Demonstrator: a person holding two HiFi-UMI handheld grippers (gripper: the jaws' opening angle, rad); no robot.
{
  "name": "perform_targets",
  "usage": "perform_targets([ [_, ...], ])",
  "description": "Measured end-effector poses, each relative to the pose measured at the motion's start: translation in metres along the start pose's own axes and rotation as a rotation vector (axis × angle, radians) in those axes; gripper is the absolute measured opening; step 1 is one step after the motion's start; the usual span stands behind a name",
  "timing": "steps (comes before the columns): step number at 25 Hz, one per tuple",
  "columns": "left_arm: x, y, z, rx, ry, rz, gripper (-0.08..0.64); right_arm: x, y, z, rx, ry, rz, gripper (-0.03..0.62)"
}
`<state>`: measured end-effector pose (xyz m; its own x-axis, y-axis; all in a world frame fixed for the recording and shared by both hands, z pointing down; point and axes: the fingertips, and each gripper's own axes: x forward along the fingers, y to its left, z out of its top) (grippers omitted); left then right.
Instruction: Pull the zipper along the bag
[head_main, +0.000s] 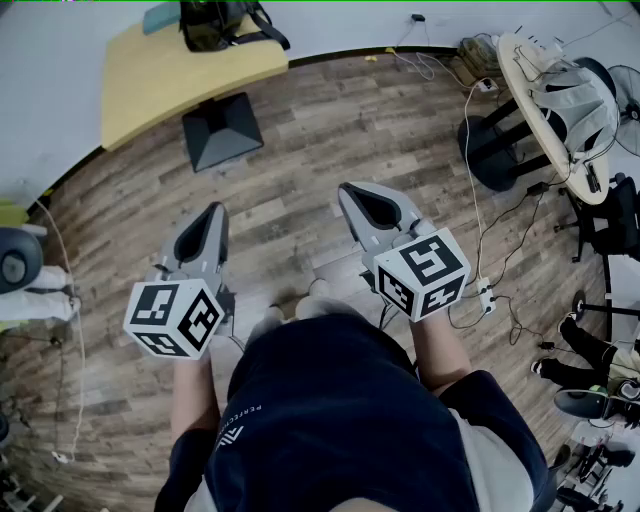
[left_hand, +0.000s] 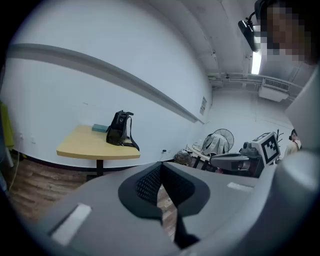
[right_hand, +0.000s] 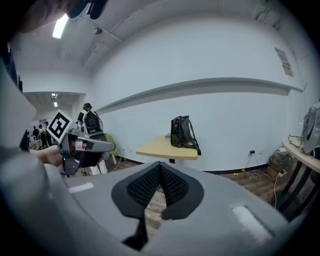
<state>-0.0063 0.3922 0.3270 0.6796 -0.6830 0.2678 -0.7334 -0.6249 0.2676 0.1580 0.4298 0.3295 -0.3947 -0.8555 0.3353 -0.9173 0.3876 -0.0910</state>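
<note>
The bag (head_main: 215, 22) stands upright on the yellow table (head_main: 150, 85), well ahead of both grippers and off to the left, so the left gripper (head_main: 213, 214) looks the nearer. Its jaws are pressed together on nothing, and so are those of the right gripper (head_main: 353, 193). The head view shows the floor (head_main: 300, 150) between; the gripper views show the bag's side and hanging strap (right_hand: 194, 139), but the zipper is too small to make out

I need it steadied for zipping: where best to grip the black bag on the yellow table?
Likely its top, from the floor side: the black bag stands upright by the wall on the yellow table, top exposed. The zipper is too small to see.
</note>
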Motion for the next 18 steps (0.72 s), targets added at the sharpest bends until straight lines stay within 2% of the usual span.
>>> perform_targets([
  [14,0.058,-0.038,-0.012,-0.039,-0.001,0.008,0.015,-0.01,-0.06,-0.022,0.04,0.024,0.057,0.002],
  [18,0.065,-0.037,-0.013,-0.045,0.013,0.016,0.015,-0.002,-0.063,-0.024,0.026,0.028,0.085,0.002],
])
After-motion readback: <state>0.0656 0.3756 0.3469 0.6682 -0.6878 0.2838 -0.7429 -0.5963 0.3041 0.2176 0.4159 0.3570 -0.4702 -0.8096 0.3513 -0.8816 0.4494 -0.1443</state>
